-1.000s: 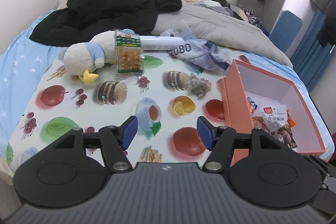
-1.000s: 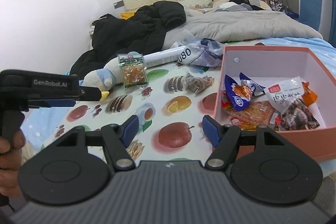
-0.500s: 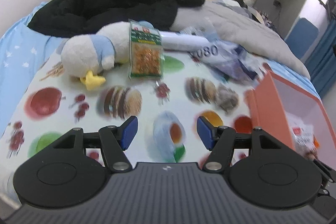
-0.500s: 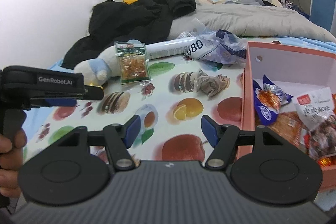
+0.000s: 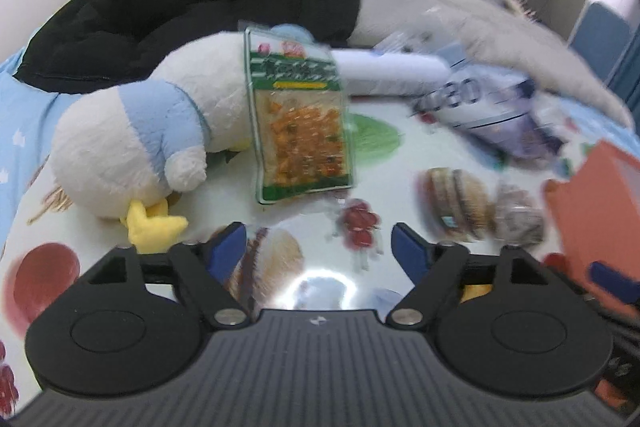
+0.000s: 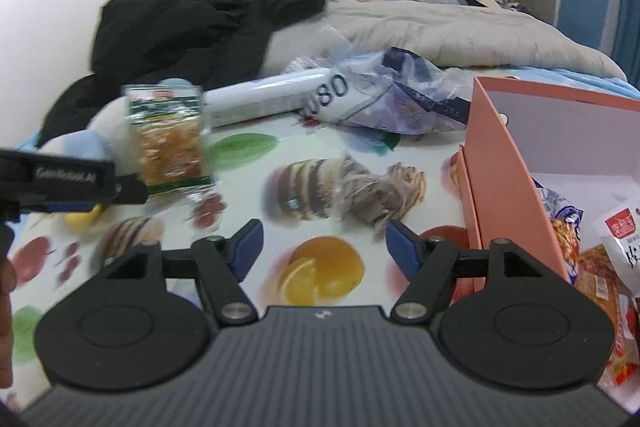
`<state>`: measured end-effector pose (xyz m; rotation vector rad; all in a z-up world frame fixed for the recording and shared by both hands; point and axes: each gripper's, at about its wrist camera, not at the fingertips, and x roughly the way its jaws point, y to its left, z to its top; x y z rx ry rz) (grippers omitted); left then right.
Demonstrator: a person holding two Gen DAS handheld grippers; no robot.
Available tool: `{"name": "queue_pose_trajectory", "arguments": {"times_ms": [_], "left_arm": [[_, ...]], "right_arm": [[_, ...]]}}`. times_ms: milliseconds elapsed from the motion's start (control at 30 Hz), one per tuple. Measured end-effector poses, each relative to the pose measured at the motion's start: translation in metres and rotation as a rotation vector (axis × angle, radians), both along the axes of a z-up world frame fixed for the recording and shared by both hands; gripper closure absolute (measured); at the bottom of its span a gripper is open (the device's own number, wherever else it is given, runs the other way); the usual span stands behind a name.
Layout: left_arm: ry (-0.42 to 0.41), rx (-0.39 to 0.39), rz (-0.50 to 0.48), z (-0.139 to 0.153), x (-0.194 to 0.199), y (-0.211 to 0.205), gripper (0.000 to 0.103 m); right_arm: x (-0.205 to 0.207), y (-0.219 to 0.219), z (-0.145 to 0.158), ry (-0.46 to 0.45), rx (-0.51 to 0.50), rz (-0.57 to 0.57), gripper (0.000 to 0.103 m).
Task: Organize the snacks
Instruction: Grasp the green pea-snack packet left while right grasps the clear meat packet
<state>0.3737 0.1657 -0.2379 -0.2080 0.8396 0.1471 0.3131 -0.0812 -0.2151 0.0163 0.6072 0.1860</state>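
several snack packets (image 6: 600, 259) inside the open orange box (image 6: 500, 163)

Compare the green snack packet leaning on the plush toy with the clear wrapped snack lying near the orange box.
The green snack packet is flat and rectangular, propped against the plush toy; the clear wrapped snack is crumpled and lies on the printed cloth. The packet shows orange pieces under a green label; the wrapped snack looks brown-grey. Both sit outside the orange box, ungrasped.
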Motion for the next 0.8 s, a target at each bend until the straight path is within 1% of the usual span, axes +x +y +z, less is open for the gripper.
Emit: {"name": "queue_pose_trajectory", "arguments": {"times_ms": [33, 67, 100, 167, 233, 333, 400, 467, 500, 633, 733, 767, 800], "left_arm": [[0.003, -0.001, -0.008, -0.005, 0.008, 0.002, 0.020], [0.001, 0.004, -0.016, -0.010, 0.015, 0.002, 0.019], [-0.002, 0.015, -0.018, -0.013, 0.019, 0.002, 0.016], [-0.011, 0.051, -0.024, -0.021, 0.032, 0.002, 0.015], [-0.014, 0.055, -0.030, -0.026, 0.041, 0.003, 0.015], [-0.012, 0.062, -0.004, -0.033, 0.055, 0.004, 0.015], [-0.017, 0.049, 0.016, -0.037, 0.062, 0.007, 0.015], [-0.022, 0.065, 0.036, -0.041, 0.067, 0.008, 0.015], [-0.019, 0.080, 0.046, -0.043, 0.070, 0.008, 0.016], [-0.034, 0.097, 0.068, -0.051, 0.079, 0.009, 0.017], [-0.041, 0.120, 0.069, -0.057, 0.082, 0.006, 0.026], [-0.050, 0.119, 0.057, -0.058, 0.083, 0.005, 0.033], [-0.053, 0.125, 0.050, -0.058, 0.083, 0.003, 0.035]], "right_arm": [[0.008, 0.000, -0.003, 0.001, -0.005, -0.017, 0.027], [0.014, 0.000, -0.005, 0.002, -0.008, -0.030, 0.021], [0.020, 0.000, -0.008, 0.003, -0.010, -0.040, 0.018], [0.033, 0.000, -0.014, 0.007, -0.012, -0.049, 0.018], [0.045, 0.001, -0.019, 0.016, -0.034, -0.068, 0.018], [0.060, 0.001, -0.025, 0.021, -0.031, -0.099, 0.018], [0.070, -0.002, -0.029, 0.034, -0.008, -0.141, 0.018], [0.078, -0.003, -0.034, 0.046, 0.016, -0.174, 0.018], [0.081, -0.003, -0.036, 0.050, 0.015, -0.177, 0.018], [0.091, 0.001, -0.043, 0.046, -0.012, -0.195, 0.018], [0.097, 0.001, -0.049, 0.062, -0.017, -0.208, 0.018], [0.100, 0.001, -0.051, 0.070, -0.017, -0.210, 0.018], [0.102, 0.000, -0.053, 0.077, -0.003, -0.209, 0.018]]}}
